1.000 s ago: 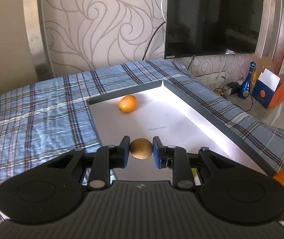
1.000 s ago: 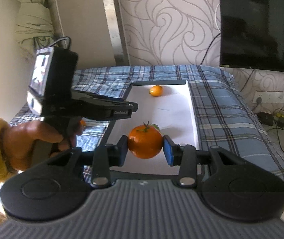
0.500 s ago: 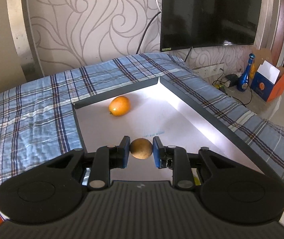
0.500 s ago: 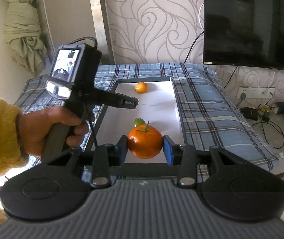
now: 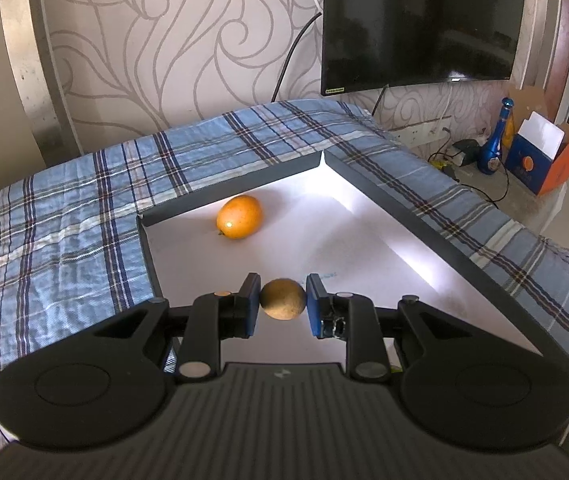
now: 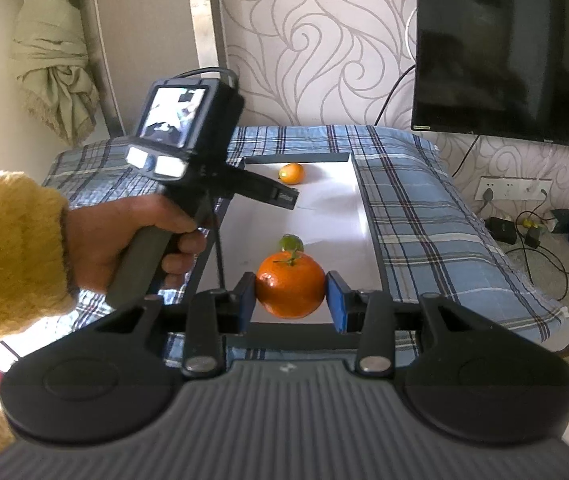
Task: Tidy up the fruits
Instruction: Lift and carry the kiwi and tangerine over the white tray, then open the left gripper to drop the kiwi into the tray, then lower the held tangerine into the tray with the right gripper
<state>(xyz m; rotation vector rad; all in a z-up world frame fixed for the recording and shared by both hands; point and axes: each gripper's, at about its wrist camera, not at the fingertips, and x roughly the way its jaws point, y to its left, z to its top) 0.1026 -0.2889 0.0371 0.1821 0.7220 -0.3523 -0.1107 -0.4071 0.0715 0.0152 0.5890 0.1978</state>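
the left gripper [image 5: 283, 299] has its fingers pinched on a small brownish round fruit [image 5: 283, 299] held above the white tray [image 5: 364, 264], while the right gripper [image 6: 290, 290] clamps a stemmed tangerine [image 6: 290, 289] over the tray's near end. round, smooth fruit let go from any height would likely roll across the slick tray floor and knock the orange oval fruit [image 5: 239, 216] near the far corner or the small green fruit [image 6: 291, 243]. the tray lies on a bed with a blue plaid cover [image 5: 64, 216], below a wall-mounted television [image 5: 420, 20] on swirl-patterned wallpaper.
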